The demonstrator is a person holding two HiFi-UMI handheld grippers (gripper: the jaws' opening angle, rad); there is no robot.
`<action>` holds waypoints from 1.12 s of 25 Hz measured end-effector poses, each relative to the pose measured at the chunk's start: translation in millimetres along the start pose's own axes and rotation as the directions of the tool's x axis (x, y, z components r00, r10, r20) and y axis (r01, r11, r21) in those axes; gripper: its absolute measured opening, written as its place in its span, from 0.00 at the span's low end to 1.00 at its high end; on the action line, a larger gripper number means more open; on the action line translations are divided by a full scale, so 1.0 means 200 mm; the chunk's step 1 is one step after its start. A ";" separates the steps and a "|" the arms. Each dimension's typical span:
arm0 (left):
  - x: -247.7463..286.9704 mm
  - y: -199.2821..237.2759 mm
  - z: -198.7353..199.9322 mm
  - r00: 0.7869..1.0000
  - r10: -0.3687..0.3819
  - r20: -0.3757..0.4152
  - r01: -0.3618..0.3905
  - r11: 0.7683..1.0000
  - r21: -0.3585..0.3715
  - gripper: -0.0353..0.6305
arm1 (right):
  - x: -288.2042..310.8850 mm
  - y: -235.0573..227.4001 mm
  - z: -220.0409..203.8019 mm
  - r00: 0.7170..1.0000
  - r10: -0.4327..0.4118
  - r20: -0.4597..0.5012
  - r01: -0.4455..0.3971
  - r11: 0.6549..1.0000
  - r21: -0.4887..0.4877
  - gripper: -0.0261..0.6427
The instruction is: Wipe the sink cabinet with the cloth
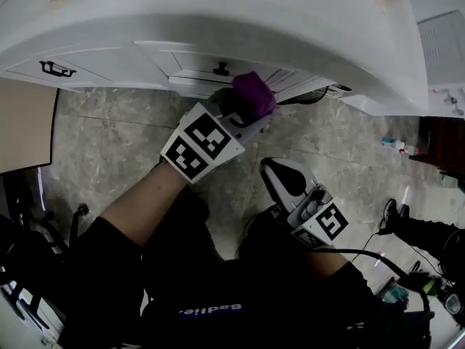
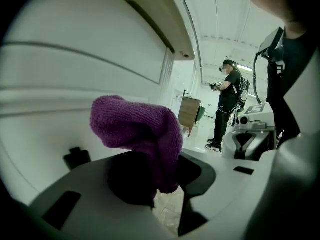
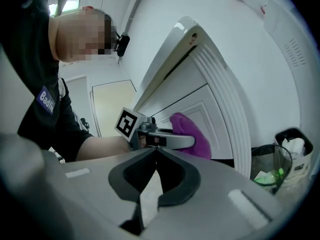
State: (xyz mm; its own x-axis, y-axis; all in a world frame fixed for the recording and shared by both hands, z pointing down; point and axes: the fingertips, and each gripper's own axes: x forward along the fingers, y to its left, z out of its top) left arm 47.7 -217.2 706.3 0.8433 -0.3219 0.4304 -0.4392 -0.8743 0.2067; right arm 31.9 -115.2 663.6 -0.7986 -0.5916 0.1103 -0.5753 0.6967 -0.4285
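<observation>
The sink cabinet (image 1: 218, 20) fills the far side, and my worry sits on its panelled door: press too hard or sweep too fast there and, I judge, the grip could be stripped. My left hand-held gripper (image 2: 160, 181) is pinched on the purple cloth (image 2: 135, 126), which bunches above the jaws at the door front. The right hand-held gripper (image 3: 150, 184) hangs nearer me, jaws pressed together on nothing. The black knob (image 1: 221, 69) just left of the cloth could snag a fold.

Grey tiled floor (image 1: 109, 137), white wall (image 3: 245, 29)
</observation>
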 end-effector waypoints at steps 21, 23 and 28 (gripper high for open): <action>-1.36 -0.71 1.17 0.982 0.180 0.061 -0.159 0.954 -0.253 0.22 | -0.18 0.98 1.38 0.998 0.028 -0.055 -0.028 1.000 -0.001 0.04; -1.46 -0.86 1.29 0.984 0.173 0.050 -0.156 0.956 -0.247 0.22 | -0.26 1.12 1.55 0.998 0.042 -0.045 -0.043 0.999 -0.022 0.04; -1.65 -1.19 1.58 0.983 0.173 0.059 -0.158 0.966 -0.203 0.22 | -0.50 1.42 1.86 0.995 0.099 -0.006 -0.099 0.993 -0.060 0.04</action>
State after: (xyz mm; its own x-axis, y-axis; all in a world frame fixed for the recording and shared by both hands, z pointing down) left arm -27.1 -17.7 237.5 0.7715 -0.4890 0.4070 -0.6204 -0.7202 0.3106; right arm 13.8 -9.2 196.2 -0.8525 -0.5175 0.0729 -0.5032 0.7750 -0.3824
